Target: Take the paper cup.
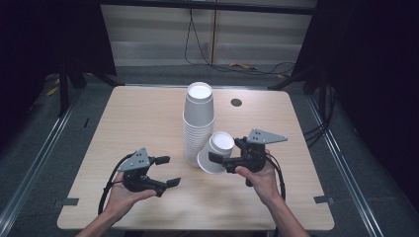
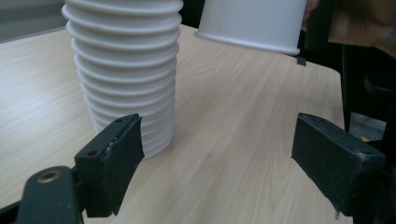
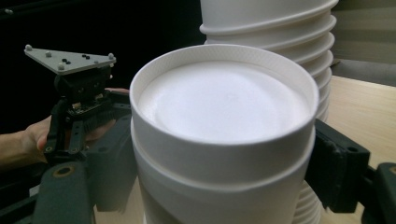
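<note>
A tall stack of white paper cups (image 1: 199, 123) stands upside down in the middle of the wooden table (image 1: 138, 118). Just right of its foot, my right gripper (image 1: 228, 150) is shut on a white cup (image 1: 213, 160), held tilted off the table with its base up. The right gripper view has that cup (image 3: 219, 121) between the jaws, base toward the camera, with the stack (image 3: 280, 28) close behind it. My left gripper (image 1: 165, 172) is open and holds nothing, left of the stack's foot. Its view looks between wide jaws at the stack (image 2: 123, 70) and the held cup (image 2: 252, 23).
A small round dark hole (image 1: 236, 102) sits in the tabletop behind the stack. Cables lie on the floor beyond the far edge. The table's front edge runs close under both hands. In the right gripper view the left gripper (image 3: 74, 93) is at the left.
</note>
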Motion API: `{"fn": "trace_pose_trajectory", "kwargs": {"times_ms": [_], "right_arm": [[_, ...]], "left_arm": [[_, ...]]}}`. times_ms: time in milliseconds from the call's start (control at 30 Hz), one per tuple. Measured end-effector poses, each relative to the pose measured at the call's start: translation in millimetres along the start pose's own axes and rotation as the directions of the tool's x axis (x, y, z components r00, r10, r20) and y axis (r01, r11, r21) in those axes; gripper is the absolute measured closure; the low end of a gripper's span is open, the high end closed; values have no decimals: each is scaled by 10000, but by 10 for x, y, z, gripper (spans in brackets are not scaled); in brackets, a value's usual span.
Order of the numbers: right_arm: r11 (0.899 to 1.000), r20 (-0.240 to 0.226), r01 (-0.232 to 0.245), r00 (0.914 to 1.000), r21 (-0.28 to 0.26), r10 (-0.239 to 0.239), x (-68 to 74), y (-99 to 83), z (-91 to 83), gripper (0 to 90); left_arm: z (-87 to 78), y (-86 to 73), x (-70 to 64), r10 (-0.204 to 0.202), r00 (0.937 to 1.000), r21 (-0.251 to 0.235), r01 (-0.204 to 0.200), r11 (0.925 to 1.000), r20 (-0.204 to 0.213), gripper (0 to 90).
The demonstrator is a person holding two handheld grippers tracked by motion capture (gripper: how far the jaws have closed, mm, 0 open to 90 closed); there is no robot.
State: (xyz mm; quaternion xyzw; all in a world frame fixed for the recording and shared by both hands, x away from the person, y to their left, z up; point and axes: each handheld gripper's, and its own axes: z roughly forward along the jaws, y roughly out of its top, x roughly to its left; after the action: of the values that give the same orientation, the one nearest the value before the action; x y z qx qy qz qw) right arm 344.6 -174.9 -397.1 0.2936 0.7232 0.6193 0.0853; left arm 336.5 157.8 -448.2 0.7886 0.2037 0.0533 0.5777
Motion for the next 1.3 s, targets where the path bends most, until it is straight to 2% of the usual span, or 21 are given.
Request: {"fn": "trace_pose_trajectory", "kwargs": {"times_ms": [100,200,333,433,567,600,667,833,933,1067,1300], "right_arm": [[10000,-30,-6,10000,91,6,-4,-39,8,212],[9998,-31,-72,10000,205,72,-17,-91,4,212],[9997,-195,-62,9998,228,66,-16,-136,5,212],[9996,-446,-11,9990,276,23,3,-165,17,214],[9995,-685,24,9977,316,-2,32,-177,34,215],[9989,-819,211,9965,430,-175,52,-178,52,215],[9989,-929,162,9956,443,-120,60,-187,63,215],[9979,-1114,217,9937,613,-148,89,-234,108,215],[9972,-1250,28,9921,748,66,97,-273,142,215],[9971,-1359,-36,9906,755,139,107,-287,158,216],[9969,-1523,-20,9882,787,140,137,-298,199,216]], "left_arm": [[53,38,-58,-22,10000,-322,21,9995,-48,162],[153,55,-122,124,9996,-172,-120,9998,256,156],[244,89,-141,164,9990,-205,-155,9997,423,155],[328,178,-162,260,9965,101,-269,9996,796,156],[378,171,-234,385,9953,68,-393,9992,889,156],[404,151,-252,295,9961,-55,-291,9996,835,156],[432,134,-258,251,9958,9,-253,9997,880,156],[431,128,-239,208,9954,-4,-208,9998,939,156],[425,123,-236,155,9952,-27,-153,9999,965,156],[456,116,-239,194,9947,112,-207,9997,1007,155],[445,130,-219,227,9932,31,-232,9997,1139,152]]}}
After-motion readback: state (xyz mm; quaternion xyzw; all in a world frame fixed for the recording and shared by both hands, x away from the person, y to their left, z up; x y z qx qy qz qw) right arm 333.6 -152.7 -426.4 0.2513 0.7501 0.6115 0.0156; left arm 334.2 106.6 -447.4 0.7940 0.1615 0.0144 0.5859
